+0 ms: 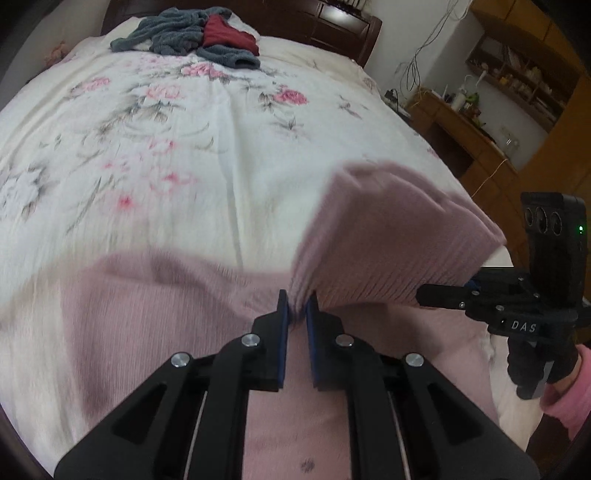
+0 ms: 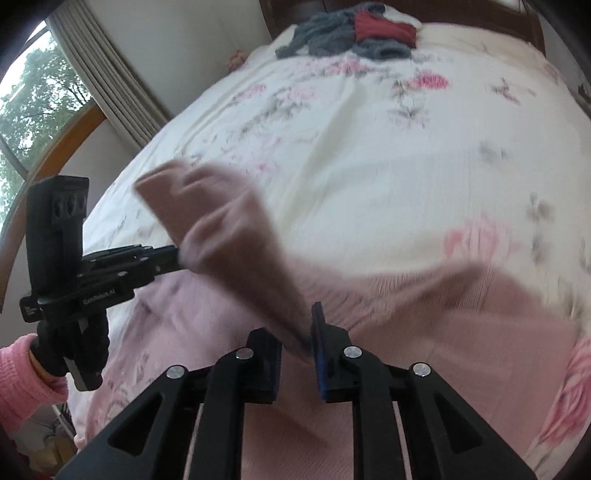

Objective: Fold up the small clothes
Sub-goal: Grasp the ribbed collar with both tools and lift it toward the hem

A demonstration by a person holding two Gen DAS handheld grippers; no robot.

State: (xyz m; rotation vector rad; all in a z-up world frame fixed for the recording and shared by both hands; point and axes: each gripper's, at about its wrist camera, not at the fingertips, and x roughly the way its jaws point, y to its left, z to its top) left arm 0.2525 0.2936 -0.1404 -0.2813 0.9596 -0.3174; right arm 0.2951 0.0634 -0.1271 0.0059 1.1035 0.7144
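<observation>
A pink knit garment (image 1: 166, 306) lies spread on the near part of the floral bedspread (image 1: 184, 147). One flap of it (image 1: 399, 236) is lifted off the bed and blurred by motion. My left gripper (image 1: 297, 314) is shut on the flap's lower edge. My right gripper (image 1: 424, 295) comes in from the right and meets the flap's other end. In the right wrist view the right gripper (image 2: 299, 332) is shut on the raised pink garment (image 2: 229, 236), and the left gripper (image 2: 176, 258) holds its far corner. A hand in a pink sleeve (image 2: 26, 373) grips each handle.
A heap of grey and dark red clothes (image 1: 192, 33) sits at the far end of the bed by the dark headboard (image 1: 332, 18). A wooden desk with shelves (image 1: 461, 122) stands to the bed's right. A curtained window (image 2: 103, 74) is on the left.
</observation>
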